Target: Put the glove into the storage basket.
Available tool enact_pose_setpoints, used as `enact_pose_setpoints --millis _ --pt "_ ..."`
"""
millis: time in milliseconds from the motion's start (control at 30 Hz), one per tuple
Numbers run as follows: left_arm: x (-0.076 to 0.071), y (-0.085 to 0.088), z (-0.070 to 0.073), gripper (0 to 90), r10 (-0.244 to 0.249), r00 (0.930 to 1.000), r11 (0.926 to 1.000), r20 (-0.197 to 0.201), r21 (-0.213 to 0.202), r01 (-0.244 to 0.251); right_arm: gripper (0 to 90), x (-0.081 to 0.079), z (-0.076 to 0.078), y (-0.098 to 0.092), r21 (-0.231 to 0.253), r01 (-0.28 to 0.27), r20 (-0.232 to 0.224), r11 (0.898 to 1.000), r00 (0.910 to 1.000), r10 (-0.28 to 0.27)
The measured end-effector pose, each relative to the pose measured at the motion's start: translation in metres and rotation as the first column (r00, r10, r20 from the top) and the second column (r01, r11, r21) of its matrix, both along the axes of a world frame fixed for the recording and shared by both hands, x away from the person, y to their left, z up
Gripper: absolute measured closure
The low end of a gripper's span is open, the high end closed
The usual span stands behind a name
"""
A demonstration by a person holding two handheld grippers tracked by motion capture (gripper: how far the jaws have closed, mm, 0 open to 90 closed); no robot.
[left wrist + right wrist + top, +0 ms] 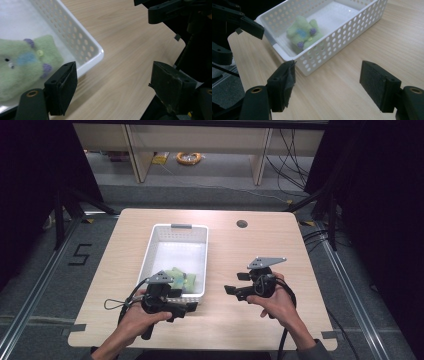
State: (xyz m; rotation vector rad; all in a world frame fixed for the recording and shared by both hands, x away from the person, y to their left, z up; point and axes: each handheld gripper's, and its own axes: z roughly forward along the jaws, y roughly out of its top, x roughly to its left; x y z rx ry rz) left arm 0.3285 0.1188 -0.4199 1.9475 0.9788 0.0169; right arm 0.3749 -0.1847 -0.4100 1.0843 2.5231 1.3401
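A white perforated basket (150,245) stands lengthwise on the wooden table, left of centre. A pale green plush toy (181,279) with blue and purple patches lies inside at its near end. My left gripper (189,307) hovers at the basket's near right corner, open and holding nothing. In the left gripper view its jaws (112,82) straddle bare table beside the basket's corner (82,35), with the toy (22,65) at the left. My right gripper (230,290) is to the right of the basket and points toward it. Its jaws (328,82) stand open and hold nothing, facing the basket (337,37) and toy (303,33).
A round cable hole (242,223) sits near the table's far edge. Bare wood spreads right of the basket and between the hands. Beyond the table are desk legs, floor cables and an orange coil (188,157). The person's forearms enter from the near edge.
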Motion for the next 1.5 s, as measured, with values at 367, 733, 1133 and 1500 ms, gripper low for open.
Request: enact_pose_setpoints --millis 367,733,1133,1500 --pt "-0.018 -0.009 -0.013 21.0 -0.034 0.9992 0.9994 0.019 0.000 0.034 27.5 -0.017 -0.019 -0.017 -0.005 0.006 0.009 1.000 0.9999 -0.006" --pt "-0.028 -0.007 -0.030 19.7 -0.036 0.9988 0.9990 0.034 -0.024 0.037 24.8 -0.034 -0.038 -0.028 0.030 0.007 0.005 1.000 1.0000 -0.007" --pt "-0.041 -0.010 -0.053 16.7 -0.048 0.9983 0.9988 0.034 -0.012 0.048 19.9 -0.058 -0.049 -0.034 0.069 0.039 -0.013 0.997 0.9992 -0.038" --pt "-0.053 -0.010 -0.072 16.6 -0.085 0.9961 0.9960 0.024 0.031 0.084 19.3 -0.075 -0.067 -0.037 0.022 0.028 0.003 0.999 0.9996 -0.028"
